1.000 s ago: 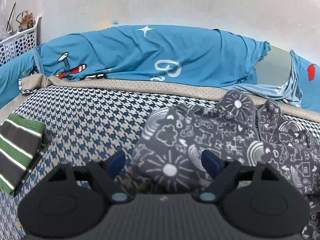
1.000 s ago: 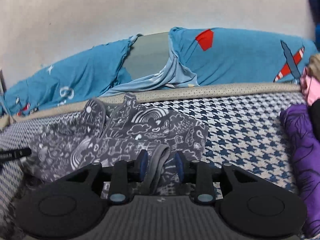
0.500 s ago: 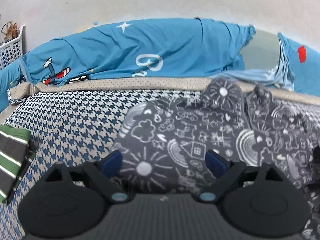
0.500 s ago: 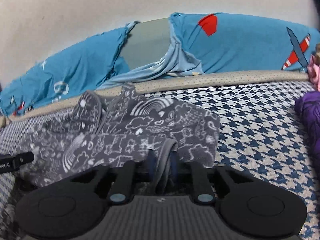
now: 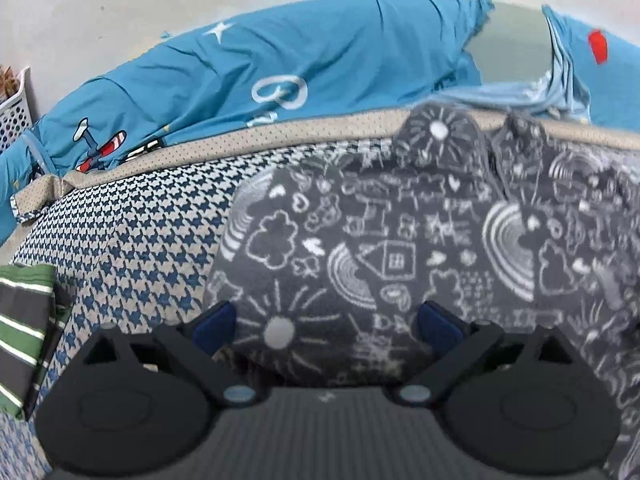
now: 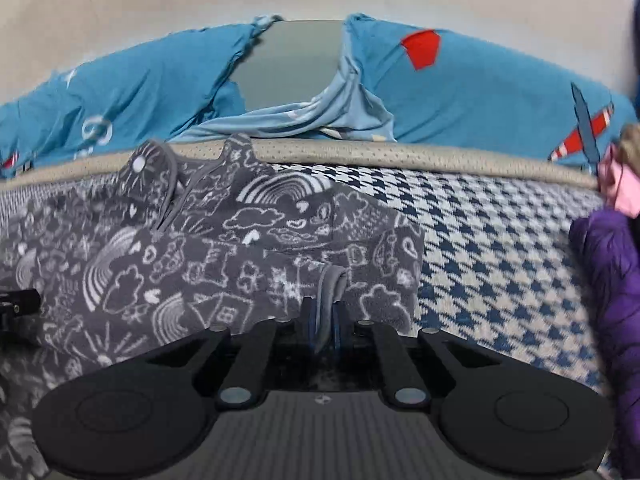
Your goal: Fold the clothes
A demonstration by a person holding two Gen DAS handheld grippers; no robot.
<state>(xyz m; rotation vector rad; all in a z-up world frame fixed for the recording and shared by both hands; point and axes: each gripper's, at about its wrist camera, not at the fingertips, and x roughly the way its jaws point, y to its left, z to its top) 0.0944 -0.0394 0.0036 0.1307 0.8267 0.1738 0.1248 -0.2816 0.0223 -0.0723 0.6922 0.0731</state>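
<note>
A houndstooth bed cover (image 5: 132,236) fills the lower half of both views, with blue printed bedding (image 5: 304,68) bunched along its far edge under a pale wall. The grey doodle-print garment (image 5: 400,248) lies spread on the cover, center to right in the left wrist view and center to left in the right wrist view; its near hem is hidden under each gripper body, and its right part blurs out. The left gripper (image 5: 324,322) has its jaws opening wide, the 2 blue pads straddling the cloth's near edge without pressing it. The right gripper (image 6: 323,320) is pinched tight on a raised grey fold of that garment. A striped folded item (image 5: 22,328) is cut off at lower left, a purple garment (image 6: 608,300) at the right edge, a white basket (image 5: 16,116) at upper left
</note>
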